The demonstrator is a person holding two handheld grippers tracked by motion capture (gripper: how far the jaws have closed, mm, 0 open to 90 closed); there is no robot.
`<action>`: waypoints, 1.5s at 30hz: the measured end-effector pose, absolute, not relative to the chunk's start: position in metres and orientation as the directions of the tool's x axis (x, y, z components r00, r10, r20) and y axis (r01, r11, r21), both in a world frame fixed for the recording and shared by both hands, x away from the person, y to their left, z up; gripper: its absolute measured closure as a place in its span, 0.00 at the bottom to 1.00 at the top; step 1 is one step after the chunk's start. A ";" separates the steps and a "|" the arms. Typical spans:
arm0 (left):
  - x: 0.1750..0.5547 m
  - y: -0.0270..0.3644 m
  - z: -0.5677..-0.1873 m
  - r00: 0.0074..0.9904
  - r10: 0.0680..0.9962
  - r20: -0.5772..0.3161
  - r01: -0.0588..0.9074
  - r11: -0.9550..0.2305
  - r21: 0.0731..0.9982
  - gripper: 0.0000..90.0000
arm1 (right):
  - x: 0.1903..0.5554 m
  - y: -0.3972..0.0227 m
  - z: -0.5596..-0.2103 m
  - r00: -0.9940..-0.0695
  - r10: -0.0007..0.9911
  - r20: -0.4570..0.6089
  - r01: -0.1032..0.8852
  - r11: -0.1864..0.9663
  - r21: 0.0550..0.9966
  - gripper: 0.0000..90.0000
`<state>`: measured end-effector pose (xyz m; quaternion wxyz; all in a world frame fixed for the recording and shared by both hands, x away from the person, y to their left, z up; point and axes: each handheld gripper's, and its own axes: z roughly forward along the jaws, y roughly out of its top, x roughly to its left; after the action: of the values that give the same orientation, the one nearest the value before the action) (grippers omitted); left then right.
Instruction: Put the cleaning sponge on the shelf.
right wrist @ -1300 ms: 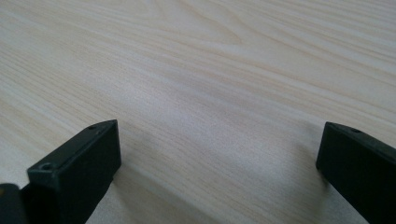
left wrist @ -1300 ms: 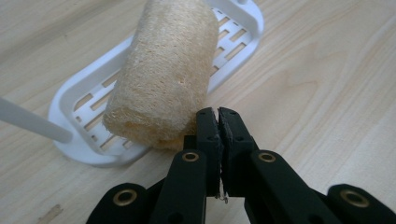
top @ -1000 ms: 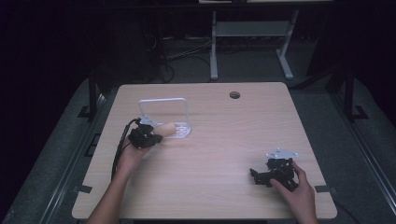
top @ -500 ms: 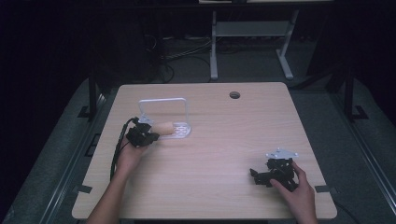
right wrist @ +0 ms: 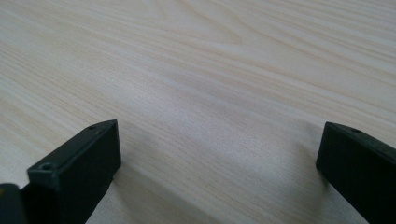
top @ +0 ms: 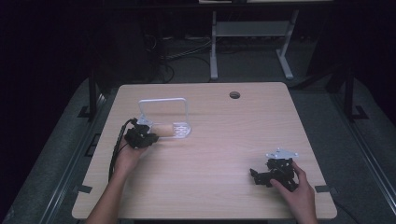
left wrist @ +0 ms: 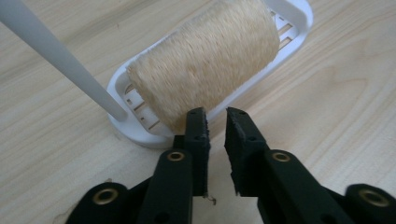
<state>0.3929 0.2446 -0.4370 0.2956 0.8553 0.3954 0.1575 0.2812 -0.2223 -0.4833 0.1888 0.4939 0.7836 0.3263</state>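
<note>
A pale fibrous loofah roll [left wrist: 205, 60], judged light, soft and compressible, is seen lying on a white slotted tray [left wrist: 299, 18] at the table's [top: 224, 140] ten o'clock; the left gripper [left wrist: 215, 122], jaws nearly closed on nothing, is held just at its near end, where it is best pinched; the right gripper [right wrist: 215, 154] is held wide open, empty, at five o'clock.

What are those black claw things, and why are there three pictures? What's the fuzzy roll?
A person sits at a wooden table, holding a tool in each hand: a hand-held gripper with two black jaws. One picture looks down from above. The other two come from little cameras riding on each tool. The left hand-held gripper has its jaws nearly together, right at the end of a tan fuzzy roll that lies on a white slotted tray with a tall white handle. I cannot tell if it pinches the roll. The right hand-held gripper rests wide open over bare wood, holding nothing.
</note>
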 end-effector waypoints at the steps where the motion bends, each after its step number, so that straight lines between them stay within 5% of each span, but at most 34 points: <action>1: 0.392 0.245 -0.436 0.639 0.769 0.034 0.583 -0.512 0.630 0.84 | 0.281 -0.222 -0.483 -0.441 0.897 0.027 0.651 0.299 0.698 0.00; 22: 0.360 0.254 -0.429 0.647 0.762 -0.016 0.590 -0.488 0.643 0.62 | 0.281 -0.222 -0.483 -0.440 0.897 0.028 0.652 0.298 0.698 0.00; 45: 0.307 0.272 -0.440 0.638 0.770 0.002 0.565 -0.470 0.678 0.23 | 0.281 -0.223 -0.483 -0.443 0.896 0.027 0.652 0.301 0.696 0.00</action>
<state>0.3070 0.2722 -0.4399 0.3291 0.8429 0.3961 0.1559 0.2806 -0.2225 -0.4831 0.1878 0.4934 0.7843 0.3259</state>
